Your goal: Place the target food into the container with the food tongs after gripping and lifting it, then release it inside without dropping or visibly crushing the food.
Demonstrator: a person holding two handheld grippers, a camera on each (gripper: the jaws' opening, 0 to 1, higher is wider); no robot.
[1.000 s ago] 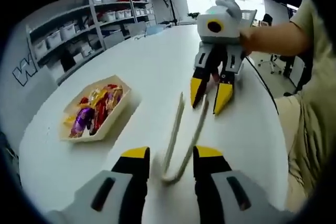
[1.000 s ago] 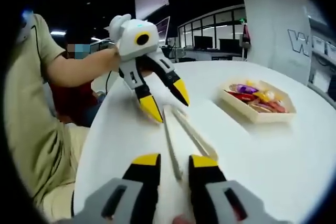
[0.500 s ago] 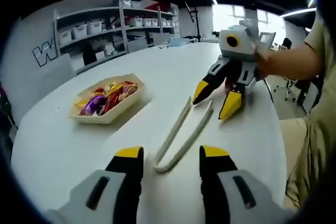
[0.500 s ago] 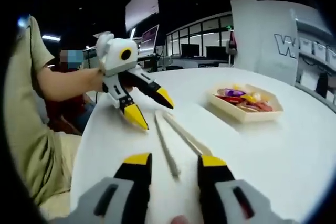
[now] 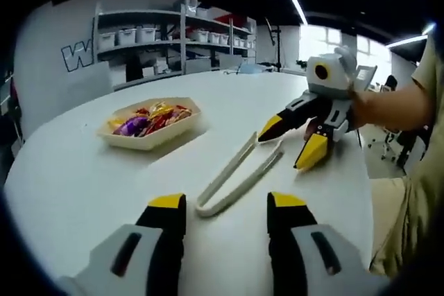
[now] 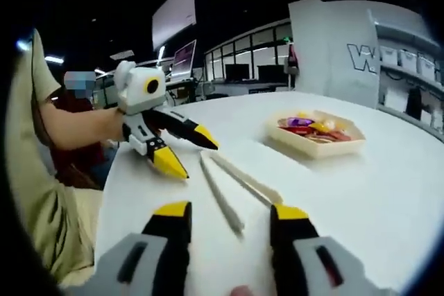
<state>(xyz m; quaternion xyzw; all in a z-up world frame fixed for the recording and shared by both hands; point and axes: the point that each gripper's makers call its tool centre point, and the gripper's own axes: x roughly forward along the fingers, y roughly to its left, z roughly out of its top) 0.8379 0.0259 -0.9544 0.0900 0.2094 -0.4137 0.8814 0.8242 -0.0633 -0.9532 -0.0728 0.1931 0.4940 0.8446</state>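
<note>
Both grippers (image 5: 220, 214) (image 6: 227, 221) level over table, fingers spread, flanking tongs (image 5: 236, 175).

A broad, round-edged white table (image 5: 83, 171) carries everything here. Pale cream plastic food tongs (image 5: 236, 175) lie flat on it at centre in the left gripper view, arms spreading toward one o'clock. At ten o'clock, well apart from them, rests a shallow beige hexagonal tray (image 5: 149, 138) holding bright wrapped sweets (image 5: 149, 117).
</note>
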